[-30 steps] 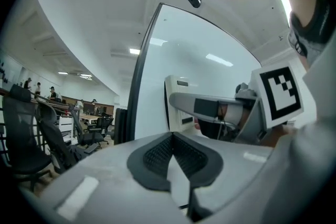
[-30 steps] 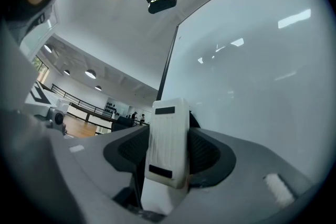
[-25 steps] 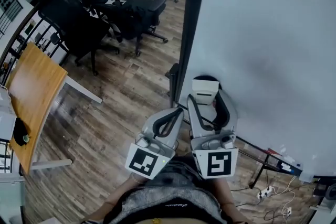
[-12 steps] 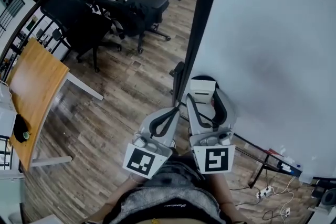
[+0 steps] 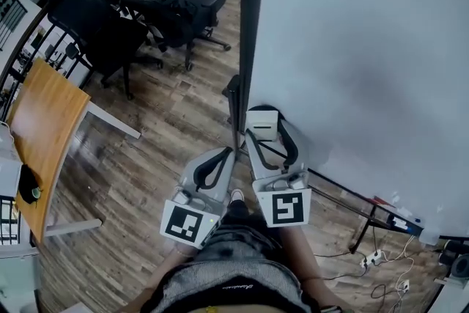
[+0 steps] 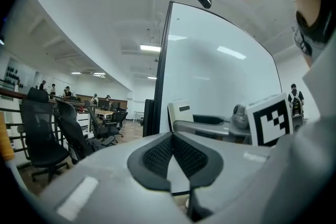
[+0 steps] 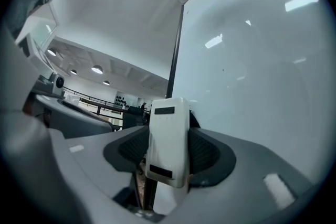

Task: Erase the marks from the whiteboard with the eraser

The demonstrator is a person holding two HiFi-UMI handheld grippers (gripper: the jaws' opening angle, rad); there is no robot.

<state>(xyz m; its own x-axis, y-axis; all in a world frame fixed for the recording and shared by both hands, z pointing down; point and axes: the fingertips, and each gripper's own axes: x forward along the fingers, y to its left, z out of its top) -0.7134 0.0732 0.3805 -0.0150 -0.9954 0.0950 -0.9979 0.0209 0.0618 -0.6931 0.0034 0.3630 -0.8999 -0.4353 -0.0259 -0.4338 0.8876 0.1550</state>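
**Eraser in the right gripper, set against the lower left corner of the whiteboard**

Nearest the camera, the two hand-held tools lie side by side, just apart. The left gripper [image 5: 222,155] has its jaws pressed together with nothing between them. It points past the board's dark frame [image 5: 253,18] toward the floor side. The right gripper [image 5: 266,134] is clamped on the white eraser [image 5: 262,122], which it holds by its two long sides. The eraser's long axis runs along the jaws, and its free end projects forward beyond the fingertips.

Ahead and to the right of the eraser spreads the whiteboard [image 5: 366,48], so the right gripper is the nearer one. The eraser lies close to the board's lower left edge. Whether it touches the surface cannot be told. No distinct marks can be made out on the board, only a faint speck in the right gripper view. Any stroke would probably run up and to the right.

Beyond the frame stand office chairs [image 5: 117,26].
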